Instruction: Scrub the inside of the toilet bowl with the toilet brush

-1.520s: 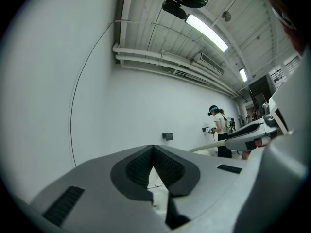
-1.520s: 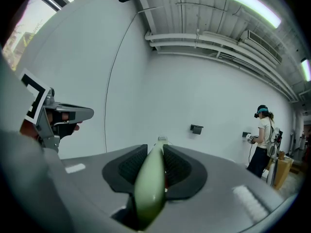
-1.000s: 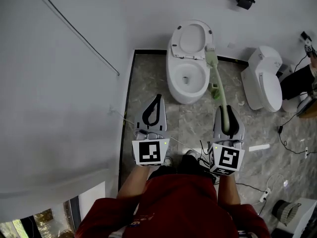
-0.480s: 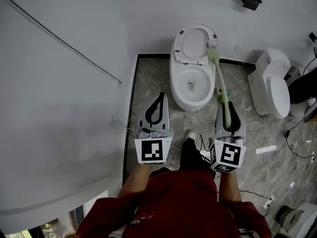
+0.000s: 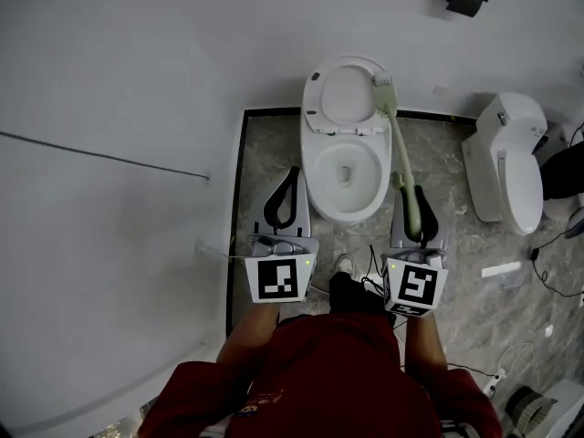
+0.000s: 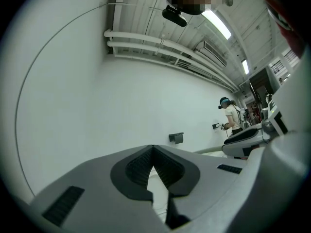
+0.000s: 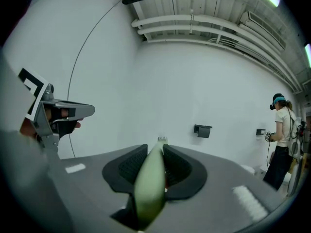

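Two grippers: both up, toilet ahead between them.
Left gripper (image 5: 290, 181): jaws pinched together at the tips, nothing in them, just left of the bowl.
Toilet (image 5: 315, 167): lid raised, bowl open.
Toilet brush (image 5: 399, 144): slanting along the toilet's right side, head up by the raised lid, outside the bowl.
Right gripper (image 5: 415, 203): jaws clamped on the brush's green handle.
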`<state>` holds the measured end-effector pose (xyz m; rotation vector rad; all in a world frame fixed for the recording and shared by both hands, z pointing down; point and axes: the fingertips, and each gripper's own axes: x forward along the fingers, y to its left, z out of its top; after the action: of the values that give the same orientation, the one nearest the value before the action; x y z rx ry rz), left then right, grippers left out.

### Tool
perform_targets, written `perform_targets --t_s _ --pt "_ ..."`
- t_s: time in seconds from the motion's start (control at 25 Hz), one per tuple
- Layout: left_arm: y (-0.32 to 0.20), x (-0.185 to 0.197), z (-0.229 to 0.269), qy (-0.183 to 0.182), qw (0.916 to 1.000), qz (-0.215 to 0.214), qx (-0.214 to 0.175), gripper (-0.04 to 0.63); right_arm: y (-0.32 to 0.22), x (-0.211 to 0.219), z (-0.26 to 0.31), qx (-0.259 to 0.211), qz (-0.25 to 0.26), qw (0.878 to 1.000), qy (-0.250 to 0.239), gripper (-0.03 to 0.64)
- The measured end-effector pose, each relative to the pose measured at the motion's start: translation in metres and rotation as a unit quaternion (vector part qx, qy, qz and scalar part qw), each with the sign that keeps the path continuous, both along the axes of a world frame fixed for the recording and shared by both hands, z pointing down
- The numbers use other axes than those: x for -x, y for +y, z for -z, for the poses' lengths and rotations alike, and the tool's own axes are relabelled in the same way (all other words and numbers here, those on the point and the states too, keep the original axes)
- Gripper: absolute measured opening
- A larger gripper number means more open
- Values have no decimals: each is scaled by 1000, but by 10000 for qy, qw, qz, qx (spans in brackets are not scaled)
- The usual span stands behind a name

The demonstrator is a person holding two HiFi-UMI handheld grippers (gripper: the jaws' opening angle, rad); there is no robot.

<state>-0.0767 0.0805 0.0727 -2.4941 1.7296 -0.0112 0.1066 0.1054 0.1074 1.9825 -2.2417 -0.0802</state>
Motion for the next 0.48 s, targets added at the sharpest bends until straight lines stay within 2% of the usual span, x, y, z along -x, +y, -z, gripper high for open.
perform_targets --t_s 0.24,0.48 --pt "-62 -32 0 -108 9999 63 -8 5 -63 -27 -2 38 145 9999 -63 114" --pt "-94 -36 2 -193 9997 156 -58 6 -94 -32 -2 85 239 9997 -18 114"
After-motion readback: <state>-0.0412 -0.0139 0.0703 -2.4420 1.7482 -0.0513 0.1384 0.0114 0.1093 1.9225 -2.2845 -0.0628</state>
